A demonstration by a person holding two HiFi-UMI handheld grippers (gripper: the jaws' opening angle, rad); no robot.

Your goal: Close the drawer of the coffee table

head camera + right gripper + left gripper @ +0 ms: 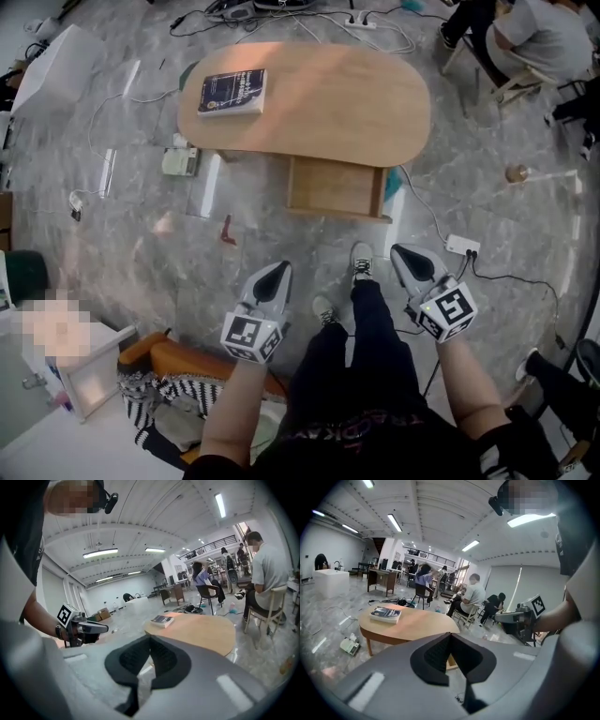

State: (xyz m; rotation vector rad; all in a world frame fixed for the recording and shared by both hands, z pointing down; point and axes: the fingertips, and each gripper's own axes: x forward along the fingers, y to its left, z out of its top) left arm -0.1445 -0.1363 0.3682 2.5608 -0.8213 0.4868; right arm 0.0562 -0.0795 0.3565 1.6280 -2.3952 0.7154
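Note:
The oval wooden coffee table (328, 103) stands on the marble floor ahead of me, its drawer (336, 187) pulled out toward me and showing an empty bottom. A dark book (232, 92) lies on the table's left end. My left gripper (275, 272) is shut and empty, held low in front of my legs, well short of the drawer. At the same distance, to the drawer's right, my right gripper (405, 255) is shut and holds nothing. In the left gripper view the table (412, 623) and book (386, 614) lie beyond the left gripper (450, 637). The right gripper (150, 639) faces the table (197, 632).
Cables and a white power strip (462, 246) lie on the floor right of the drawer. A small white device (179, 161) sits by the table's left leg. A person sits on a chair (525, 47) at the back right. An orange chair with striped cloth (178, 384) is beside my left leg.

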